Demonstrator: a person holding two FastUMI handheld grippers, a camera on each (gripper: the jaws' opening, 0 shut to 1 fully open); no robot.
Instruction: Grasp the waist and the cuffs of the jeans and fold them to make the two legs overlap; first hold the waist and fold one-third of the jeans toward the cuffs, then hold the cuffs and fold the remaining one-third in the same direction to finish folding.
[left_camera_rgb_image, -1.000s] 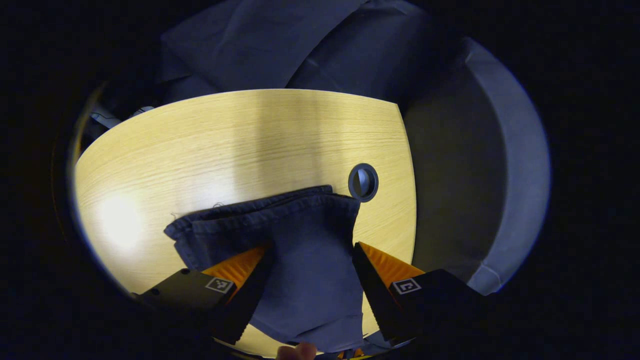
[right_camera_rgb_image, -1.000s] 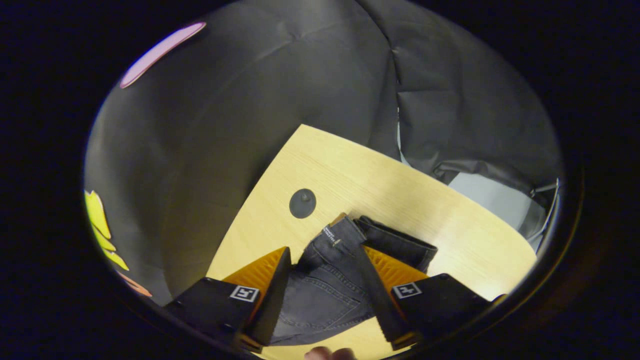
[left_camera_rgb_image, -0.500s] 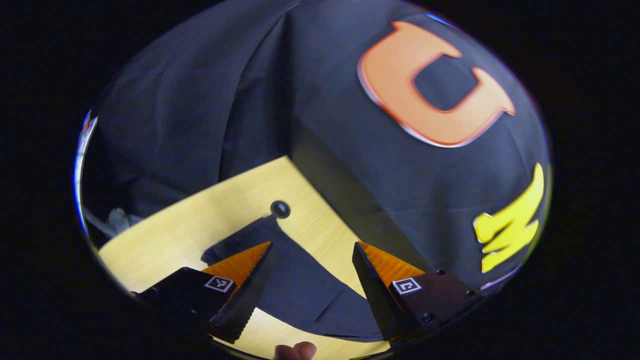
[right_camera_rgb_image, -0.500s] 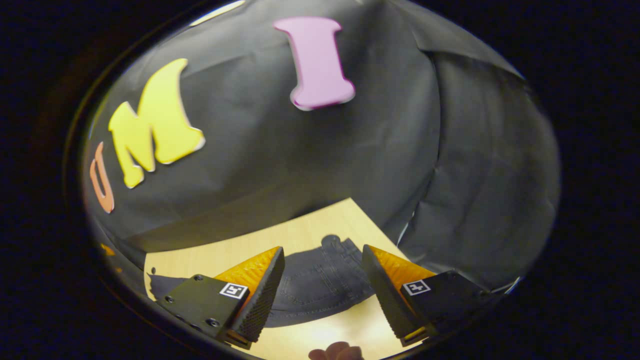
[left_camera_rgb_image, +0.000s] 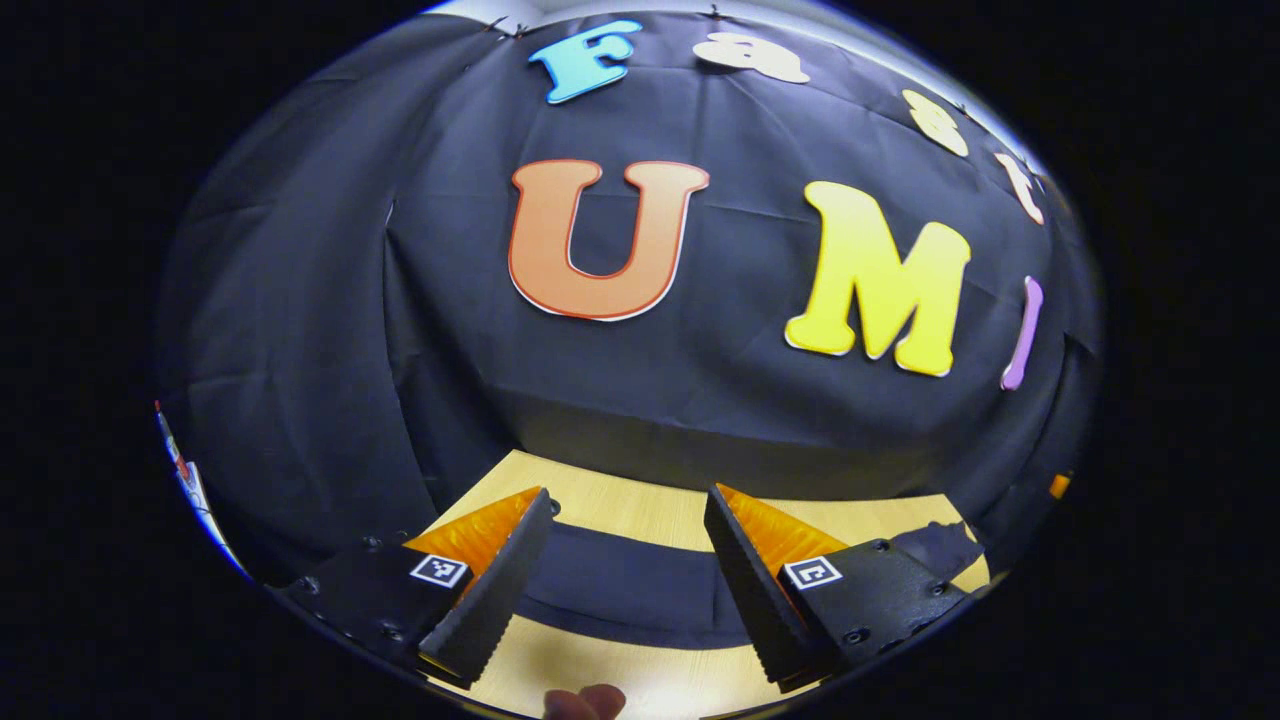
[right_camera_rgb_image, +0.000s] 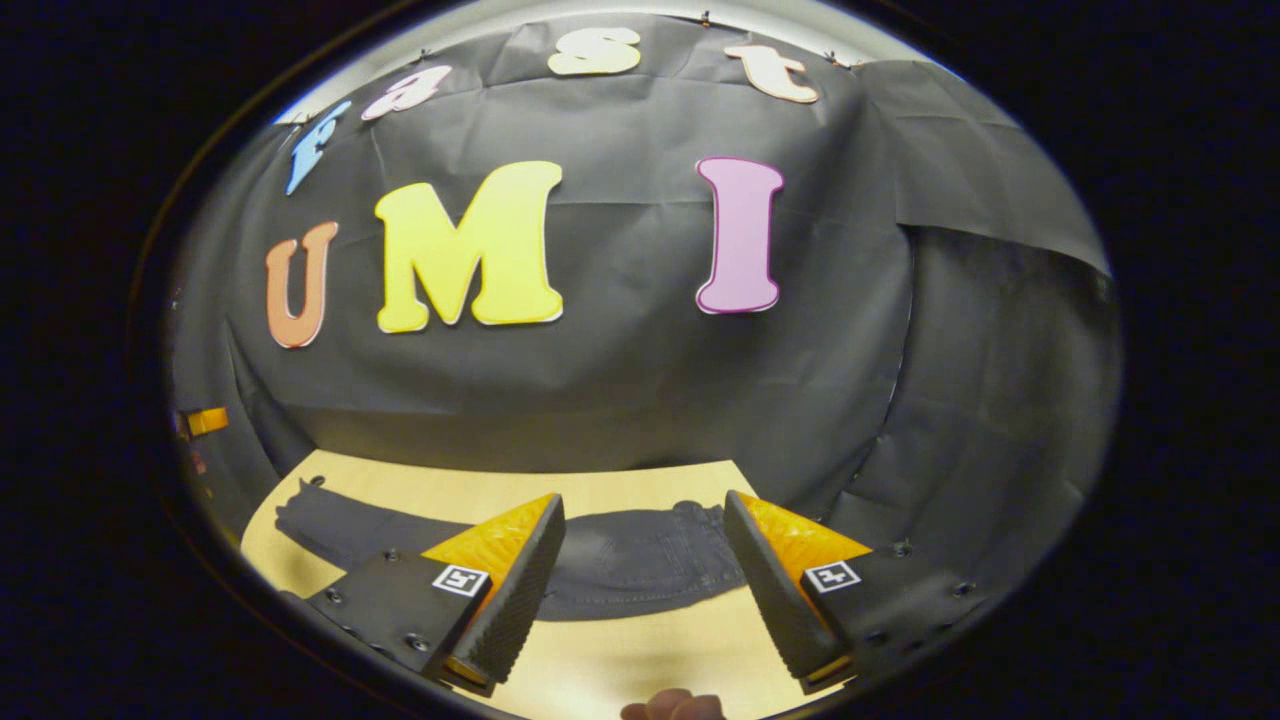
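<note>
left gripper view: the left gripper (left_camera_rgb_image: 625, 545) has its two fingers spread wide apart with nothing between them, held above the table and clear of the cloth. past the fingertips the dark denim jeans (left_camera_rgb_image: 620, 590) lie flat as a long band across the pale yellow wooden table (left_camera_rgb_image: 640, 675), and a further dark piece of the jeans shows off to the right behind the right-hand finger. a fingertip of the person's hand (left_camera_rgb_image: 585, 703) shows at the bottom edge, just under the gripper. behind the table hangs the booth's black cloth wall (left_camera_rgb_image: 330, 330).

right gripper view: the right gripper (right_camera_rgb_image: 645, 545) is likewise wide open and grips nothing, raised over the near part of the table. the jeans lie stretched out flat across the table beyond the fingers, the waist end with stitched pockets between and to the right of the fingertips, the legs running off to the left toward the table's far left edge. bare table lies between the jeans and the gripper, and a bit of the person's hand shows at the bottom edge.
</note>
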